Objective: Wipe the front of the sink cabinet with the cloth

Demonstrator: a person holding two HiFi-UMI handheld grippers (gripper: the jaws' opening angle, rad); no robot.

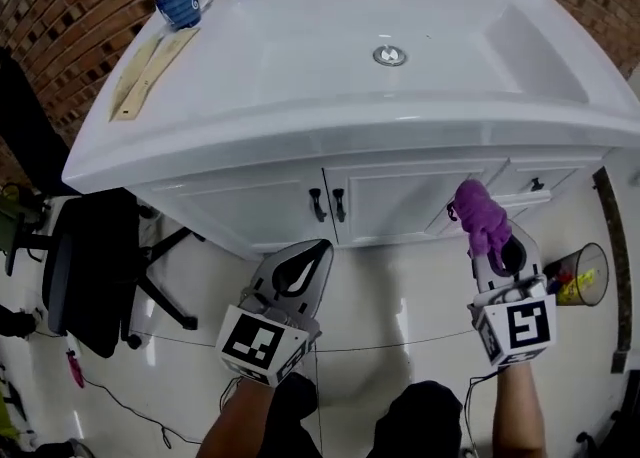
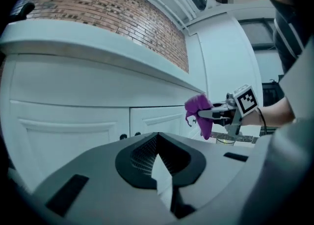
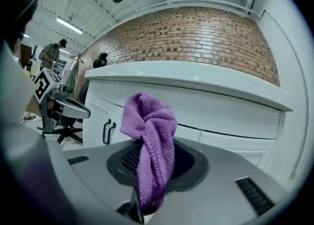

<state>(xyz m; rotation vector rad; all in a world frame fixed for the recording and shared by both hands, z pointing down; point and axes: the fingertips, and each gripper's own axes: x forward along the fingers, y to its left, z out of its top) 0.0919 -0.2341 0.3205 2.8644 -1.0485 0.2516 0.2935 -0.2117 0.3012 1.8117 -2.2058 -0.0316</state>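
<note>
Cloth (image 3: pixel 149 140), a purple terry wiping cloth, sits pinched between the jaws of the right gripper (image 1: pixel 495 256). The jaws are closed on its lower folds. A loose bunched wad stands out past the jaw tips, and a short tail hangs down between the fingers.

It looks soft, light and limp, with a nubbly pile that should grip paint rather than slide, so it needs little force and can't scratch. Its weakness is likely to be shape. Only the protruding wad can be pressed flat against a panel, and drag across the surface could tug the fabric out of the jaws. Holding it on the gathered middle, as it is held now, leaves a pad forward of the tips.

The wad is held up close to the front of the white sink cabinet (image 1: pixel 390 208), over its right part beside the drawer (image 1: pixel 520 196). No view shows whether it touches the panel.

The two black door handles (image 1: pixel 328 205) stand to the cloth's left, and loops of pile could catch on them.

The left gripper (image 1: pixel 318 251) hangs lower and well apart from the cloth. Its jaws are drawn together on nothing, and it points at the doors. The white basin (image 1: pixel 330 66) overhangs the cabinet.
</note>
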